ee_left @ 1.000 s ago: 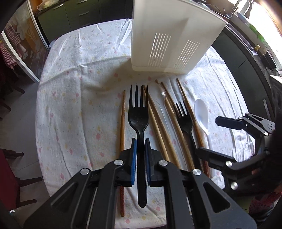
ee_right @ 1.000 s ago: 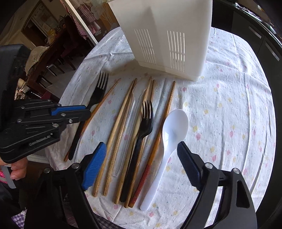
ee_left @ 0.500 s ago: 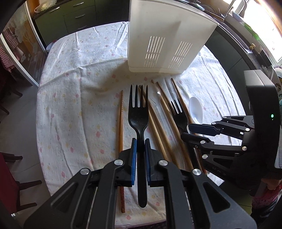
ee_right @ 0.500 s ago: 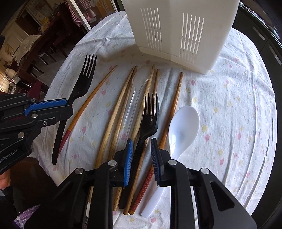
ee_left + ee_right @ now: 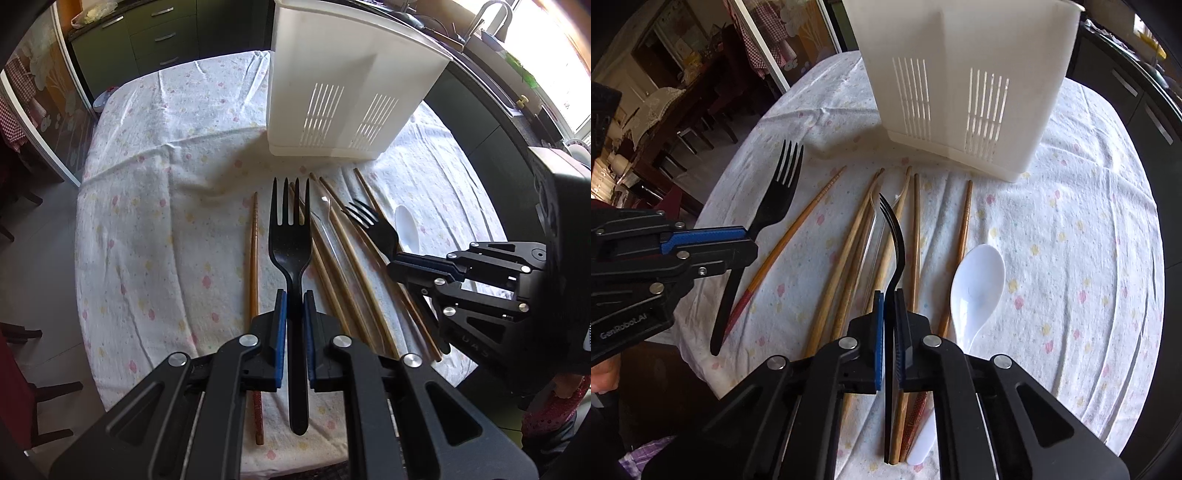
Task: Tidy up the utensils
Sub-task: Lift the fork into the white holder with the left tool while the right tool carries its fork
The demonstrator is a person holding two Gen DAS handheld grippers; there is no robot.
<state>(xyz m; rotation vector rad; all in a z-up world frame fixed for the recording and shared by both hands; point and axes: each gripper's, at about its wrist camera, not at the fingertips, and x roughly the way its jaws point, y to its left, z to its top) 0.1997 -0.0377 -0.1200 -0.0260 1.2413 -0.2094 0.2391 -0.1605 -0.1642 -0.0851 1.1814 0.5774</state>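
In the left wrist view my left gripper (image 5: 294, 295) is shut on the handle of a black fork (image 5: 290, 236), tines pointing away. My right gripper (image 5: 889, 295) is shut on a second black fork (image 5: 897, 236), which is turned on its edge with its tines curving up. Under it lie several wooden chopsticks (image 5: 831, 280) and a clear plastic utensil (image 5: 871, 236). A white spoon (image 5: 977, 280) rests on the cloth just right of the right gripper. The white slotted utensil holder (image 5: 960, 74) stands behind the row, its top out of view.
The round table wears a white flowered cloth (image 5: 155, 177), and its near edge runs just under both grippers. One red-tipped chopstick (image 5: 254, 258) lies left of the held fork. Dark chairs (image 5: 683, 140) stand off the left side, green cabinets (image 5: 147, 40) behind.
My right gripper has closed from wide open onto the second black fork, which has rolled from flat onto its edge. The left gripper and its fork have stayed put.
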